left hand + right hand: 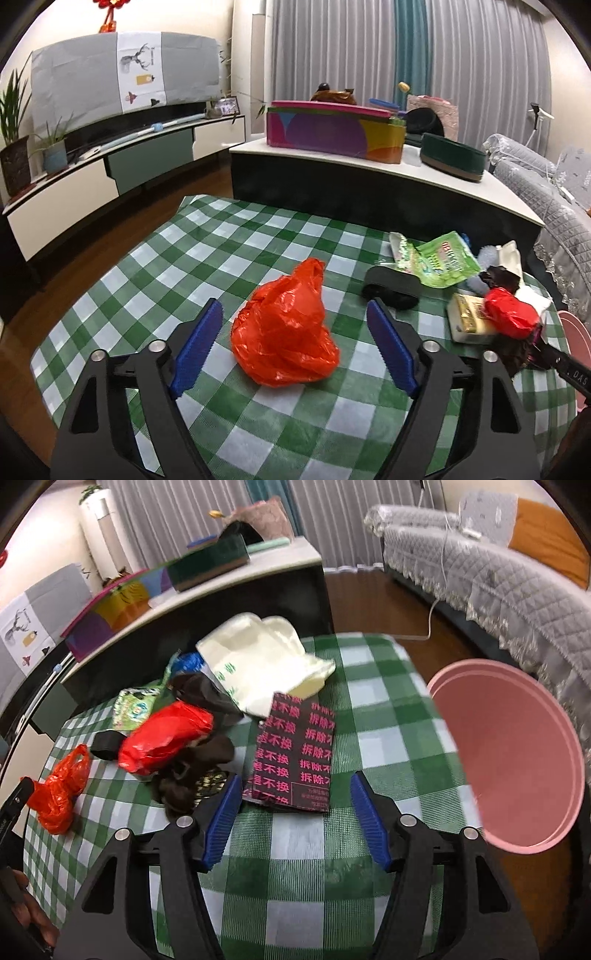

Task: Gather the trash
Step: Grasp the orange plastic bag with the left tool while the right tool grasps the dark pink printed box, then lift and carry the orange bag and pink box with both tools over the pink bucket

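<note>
Both tongs are spread and empty: the left tongs [295, 325] may crush the orange bag [284, 328] without gripping, and the right tongs [291, 805] may slide off the flat black packet [293, 753].

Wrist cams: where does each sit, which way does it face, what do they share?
Left wrist: on the left gripper, facing forward and down over the checked table; open blue pads flank the orange bag.
Right wrist: on the right gripper, facing down at the black packet, open pads either side; pink bin at right, a hand at lower left.
Shared: orange bag, red bag, green wrapper, the table.
</note>
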`<action>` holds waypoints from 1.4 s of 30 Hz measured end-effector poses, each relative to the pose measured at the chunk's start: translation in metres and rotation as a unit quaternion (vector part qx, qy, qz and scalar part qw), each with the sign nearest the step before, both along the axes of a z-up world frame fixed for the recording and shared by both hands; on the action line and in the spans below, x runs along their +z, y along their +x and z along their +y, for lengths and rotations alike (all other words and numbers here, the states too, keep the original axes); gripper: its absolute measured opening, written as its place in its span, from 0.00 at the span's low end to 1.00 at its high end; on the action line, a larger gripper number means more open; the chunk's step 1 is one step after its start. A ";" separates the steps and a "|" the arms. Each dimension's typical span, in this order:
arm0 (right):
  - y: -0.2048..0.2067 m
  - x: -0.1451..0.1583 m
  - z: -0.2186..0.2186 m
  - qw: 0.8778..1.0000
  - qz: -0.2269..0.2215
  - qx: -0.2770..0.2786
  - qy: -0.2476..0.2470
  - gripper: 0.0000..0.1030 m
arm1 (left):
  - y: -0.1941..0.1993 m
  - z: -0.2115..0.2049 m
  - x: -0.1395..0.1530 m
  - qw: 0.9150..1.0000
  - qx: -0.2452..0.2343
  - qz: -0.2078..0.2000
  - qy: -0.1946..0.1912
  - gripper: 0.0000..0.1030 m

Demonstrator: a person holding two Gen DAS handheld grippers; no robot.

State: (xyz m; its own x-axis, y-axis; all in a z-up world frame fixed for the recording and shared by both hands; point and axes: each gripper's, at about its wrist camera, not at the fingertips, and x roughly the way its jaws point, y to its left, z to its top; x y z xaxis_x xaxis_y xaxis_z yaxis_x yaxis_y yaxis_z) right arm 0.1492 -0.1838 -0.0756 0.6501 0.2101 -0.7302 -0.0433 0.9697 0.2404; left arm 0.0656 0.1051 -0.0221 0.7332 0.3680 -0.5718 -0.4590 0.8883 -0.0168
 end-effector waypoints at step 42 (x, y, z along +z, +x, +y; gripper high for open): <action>-0.077 0.071 -0.042 0.993 -0.109 -0.018 -0.042 0.46 | -0.030 -0.053 0.034 0.993 -0.107 -0.042 -0.037 0.25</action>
State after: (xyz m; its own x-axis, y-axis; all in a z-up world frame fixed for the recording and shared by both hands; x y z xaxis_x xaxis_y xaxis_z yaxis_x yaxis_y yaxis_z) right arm 0.0724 -0.2260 -0.0043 0.8001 0.1287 -0.5859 -0.0512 0.9878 0.1471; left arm 0.0357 0.0517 0.0119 0.8368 0.1578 -0.5243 -0.2538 0.9603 -0.1160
